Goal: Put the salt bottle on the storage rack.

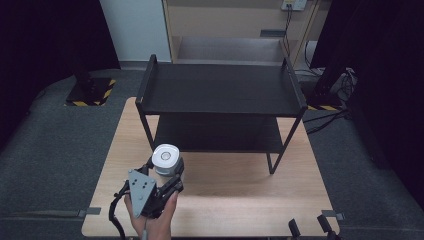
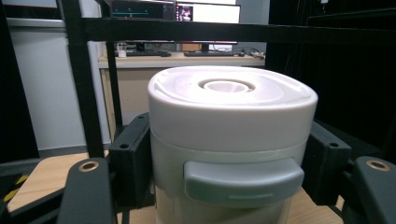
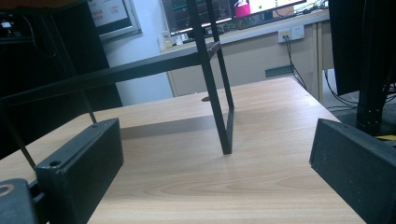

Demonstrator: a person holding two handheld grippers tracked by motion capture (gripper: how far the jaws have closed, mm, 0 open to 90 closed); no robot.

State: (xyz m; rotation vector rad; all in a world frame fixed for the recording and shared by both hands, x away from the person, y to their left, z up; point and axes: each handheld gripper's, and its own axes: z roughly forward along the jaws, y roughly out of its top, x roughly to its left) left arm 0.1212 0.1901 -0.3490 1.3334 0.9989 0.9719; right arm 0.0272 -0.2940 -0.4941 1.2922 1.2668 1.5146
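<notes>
Canister (image 1: 166,159) (white, with a grey front tab) sits clamped in our left gripper (image 1: 161,169), above the wooden table (image 1: 240,200) before the black shelf (image 1: 220,90); our right gripper (image 3: 215,182) rests spread apart, holding nothing.

The right gripper (image 3: 212,186) stands low over the wooden table (image 3: 261,135), its two black jaws wide apart with nothing between them. Ahead, a leg of the black shelf rack (image 3: 219,107) stands on the table, near its far edge.
</notes>
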